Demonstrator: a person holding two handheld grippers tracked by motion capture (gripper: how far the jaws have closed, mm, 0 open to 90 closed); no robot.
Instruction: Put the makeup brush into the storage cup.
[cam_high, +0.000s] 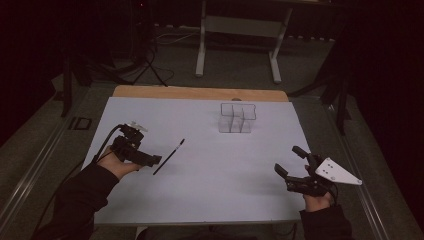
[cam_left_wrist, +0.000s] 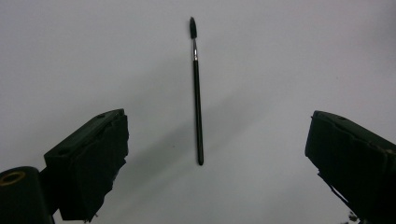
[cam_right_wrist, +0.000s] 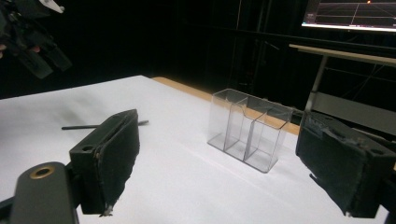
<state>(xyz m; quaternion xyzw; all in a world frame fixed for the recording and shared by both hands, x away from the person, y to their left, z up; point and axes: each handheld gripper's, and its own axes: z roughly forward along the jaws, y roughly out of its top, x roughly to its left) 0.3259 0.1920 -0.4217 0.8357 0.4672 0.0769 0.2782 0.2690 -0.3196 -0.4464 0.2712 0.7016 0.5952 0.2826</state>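
Observation:
A thin black brush (cam_high: 169, 156) lies flat on the white table top (cam_high: 210, 190), left of the middle, with its bristle end pointing to the far right. My left gripper (cam_high: 153, 160) hovers just beside the brush's near end. In the left gripper view its jaws stand wide open, with the brush (cam_left_wrist: 198, 93) on the table between and beyond them. A clear plastic organizer (cam_high: 237, 118) with several compartments stands upright at the far middle. My right gripper (cam_high: 290, 160) is open at the near right, well short of the organizer (cam_right_wrist: 250, 130), holding nothing.
A strip of bare wood (cam_high: 200, 92) runs along the table's far edge. Behind it stand a white-legged stand (cam_high: 237, 30) and a tripod (cam_high: 150, 62) on the dark floor. A lit monitor (cam_right_wrist: 350, 14) is at the far right.

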